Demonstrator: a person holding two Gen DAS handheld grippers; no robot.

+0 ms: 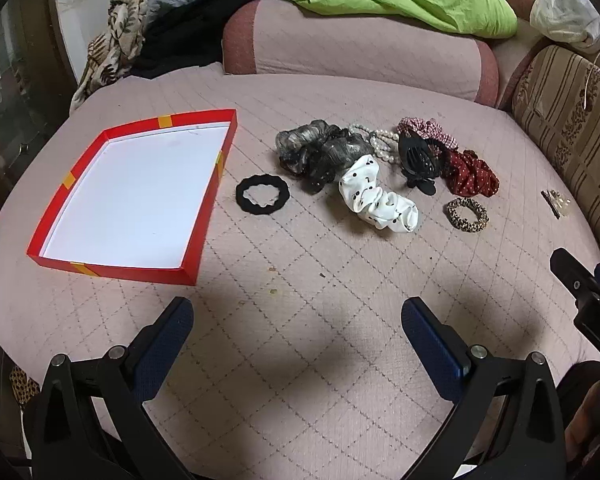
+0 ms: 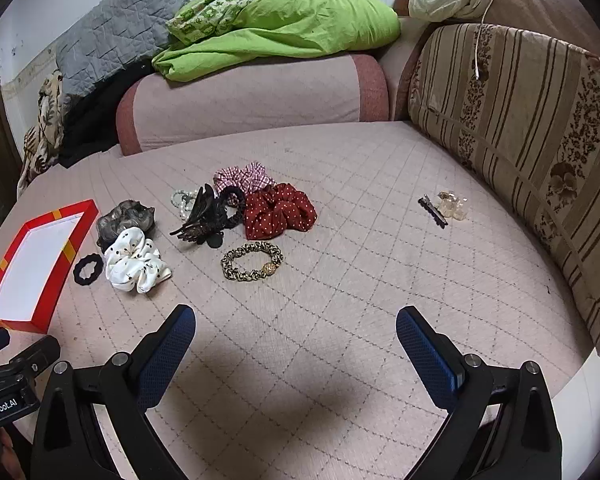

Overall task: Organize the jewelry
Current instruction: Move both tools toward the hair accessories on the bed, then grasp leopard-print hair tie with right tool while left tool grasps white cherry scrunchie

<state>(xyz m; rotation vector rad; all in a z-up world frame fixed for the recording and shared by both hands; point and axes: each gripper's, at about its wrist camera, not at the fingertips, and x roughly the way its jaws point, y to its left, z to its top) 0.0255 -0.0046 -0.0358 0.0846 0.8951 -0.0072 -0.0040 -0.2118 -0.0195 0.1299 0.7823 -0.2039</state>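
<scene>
A red box [image 1: 204, 216] with a white, empty inside lies at the left; it also shows in the right wrist view [image 2: 66, 254]. Beside it lie a black hair tie [image 1: 262, 194], a grey scrunchie [image 1: 316, 148], a white dotted scrunchie [image 1: 376, 196], a pearl bracelet [image 1: 376, 140], a black claw clip [image 1: 418, 162], a red dotted scrunchie [image 2: 280, 210], a checked scrunchie [image 2: 244, 176] and a leopard bracelet [image 2: 252, 266]. A hair clip [image 2: 434, 210] lies apart at the right. My left gripper [image 1: 298, 320] and right gripper [image 2: 296, 328] are open, empty, above the pink quilted cover.
A pink bolster [image 2: 252, 100] with green bedding [image 2: 284, 36] lies behind the pile. A striped cushion [image 2: 520, 128] walls the right side. Grey and patterned cloths [image 1: 120, 40] are piled at the back left. The right gripper's body [image 1: 588, 300] shows at the left view's right edge.
</scene>
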